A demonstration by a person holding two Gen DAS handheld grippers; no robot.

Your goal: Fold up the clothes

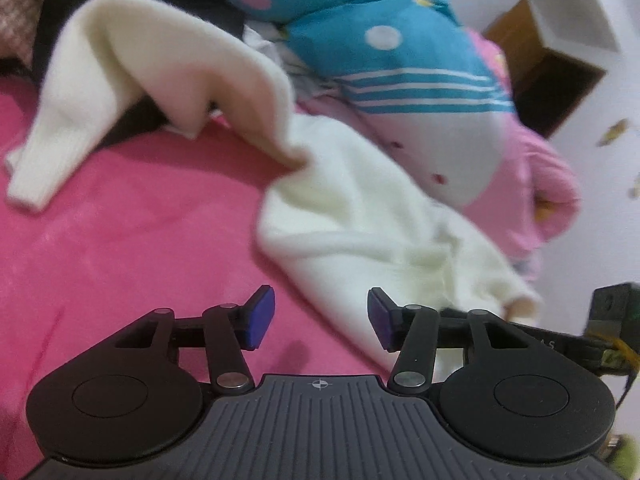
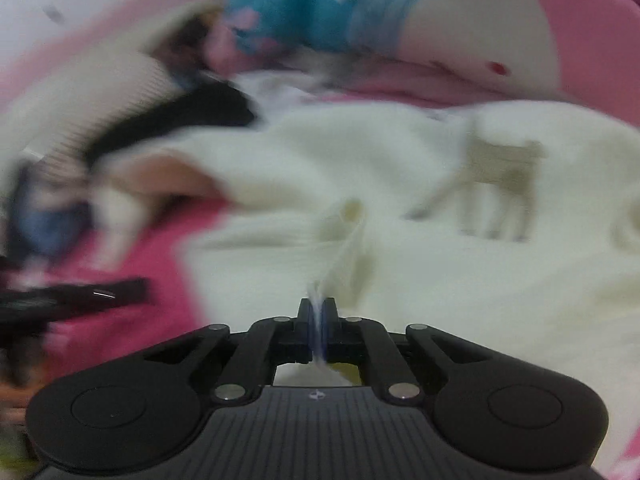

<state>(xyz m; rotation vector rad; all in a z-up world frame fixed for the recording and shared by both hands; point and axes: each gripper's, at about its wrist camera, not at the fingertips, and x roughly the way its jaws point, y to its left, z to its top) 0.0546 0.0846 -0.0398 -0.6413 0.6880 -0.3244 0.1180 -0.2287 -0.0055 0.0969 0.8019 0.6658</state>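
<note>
A cream knitted sweater [image 1: 360,220] lies crumpled on a pink bedsheet [image 1: 120,240], one sleeve [image 1: 48,152] stretched toward the left. My left gripper [image 1: 320,320] hovers just before the sweater's near hem, jaws open, nothing between the blue pads. In the right wrist view the same sweater [image 2: 440,240] fills the middle, with a pale animal figure [image 2: 500,188] on it. My right gripper [image 2: 318,320] is shut on a pinched fold of the cream fabric, which rises in a ridge from the pads. The other gripper [image 2: 72,300] shows as a dark blur at the left edge.
A rolled blue, white and pink quilt [image 1: 392,64] lies behind the sweater. Dark clothing [image 1: 132,128] sits under the sweater's far part. A brown cardboard box [image 1: 548,72] stands by the white wall at the right. Bare pink sheet spreads to the left and front.
</note>
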